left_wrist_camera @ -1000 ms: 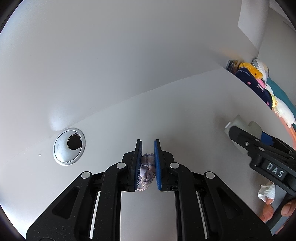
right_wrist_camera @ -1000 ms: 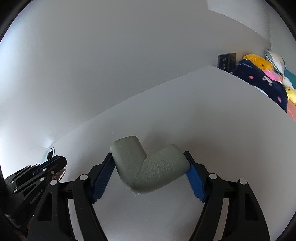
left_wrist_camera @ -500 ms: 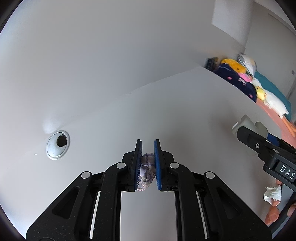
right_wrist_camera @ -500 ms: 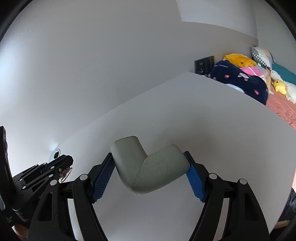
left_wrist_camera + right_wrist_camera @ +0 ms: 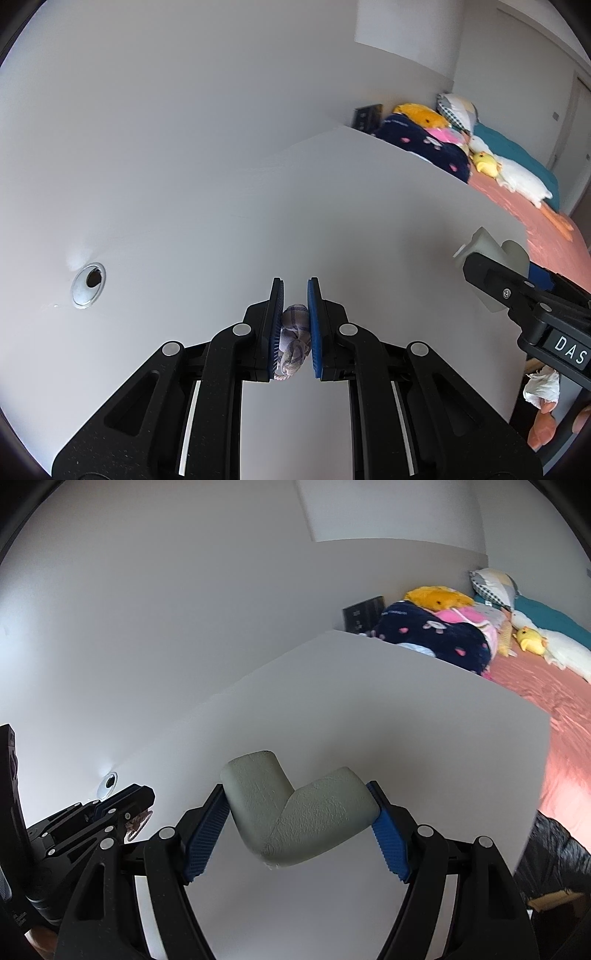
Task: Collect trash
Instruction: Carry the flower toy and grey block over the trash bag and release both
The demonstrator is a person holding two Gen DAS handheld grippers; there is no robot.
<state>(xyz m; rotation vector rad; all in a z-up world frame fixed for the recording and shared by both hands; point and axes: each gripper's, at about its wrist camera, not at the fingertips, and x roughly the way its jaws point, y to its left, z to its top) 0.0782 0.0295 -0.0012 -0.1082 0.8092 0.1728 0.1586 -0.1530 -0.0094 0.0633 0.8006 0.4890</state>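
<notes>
Two wrist fisheyes angled down, close over a shared white desk (image 5: 369, 229), bed (image 5: 561, 686) beyond

Soft daylight is filling both views, evenly lighting the white desk (image 5: 369, 221). A small glint is showing beside the cable grommet (image 5: 88, 285). The foam corner piece (image 5: 295, 819) is casting only a faint shadow below it. Fisheye bending is curving the desk edges, black vignetting is closing the corners, and the bed (image 5: 554, 686) is looking slightly soft.

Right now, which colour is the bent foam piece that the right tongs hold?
Pale grey-green. The bent foam piece shows best in the right wrist view, between the blue pads.
</notes>
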